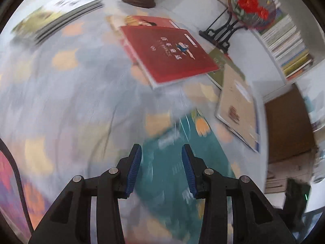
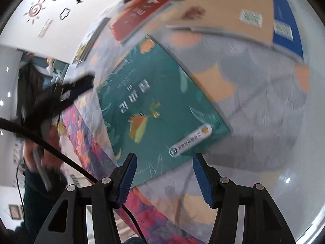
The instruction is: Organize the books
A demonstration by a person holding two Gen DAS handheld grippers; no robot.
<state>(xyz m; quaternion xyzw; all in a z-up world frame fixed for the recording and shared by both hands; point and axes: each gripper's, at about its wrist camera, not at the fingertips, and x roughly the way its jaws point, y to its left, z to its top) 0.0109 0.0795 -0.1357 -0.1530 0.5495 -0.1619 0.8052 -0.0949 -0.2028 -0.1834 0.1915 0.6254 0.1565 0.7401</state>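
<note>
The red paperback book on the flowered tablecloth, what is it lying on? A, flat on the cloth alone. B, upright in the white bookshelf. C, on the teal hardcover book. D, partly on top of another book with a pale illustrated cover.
D: in the left wrist view the red paperback book overlaps a pale illustrated book whose top edge sticks out behind it, while the teal hardcover book lies apart, nearer the camera.

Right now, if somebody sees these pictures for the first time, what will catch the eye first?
Probably the teal book, lying flat on the flowered cloth under the open right gripper. Next, the red book farther back, resting on another book. The round red-flower ornament on its black stand, by the shelf, also stands out.
</note>
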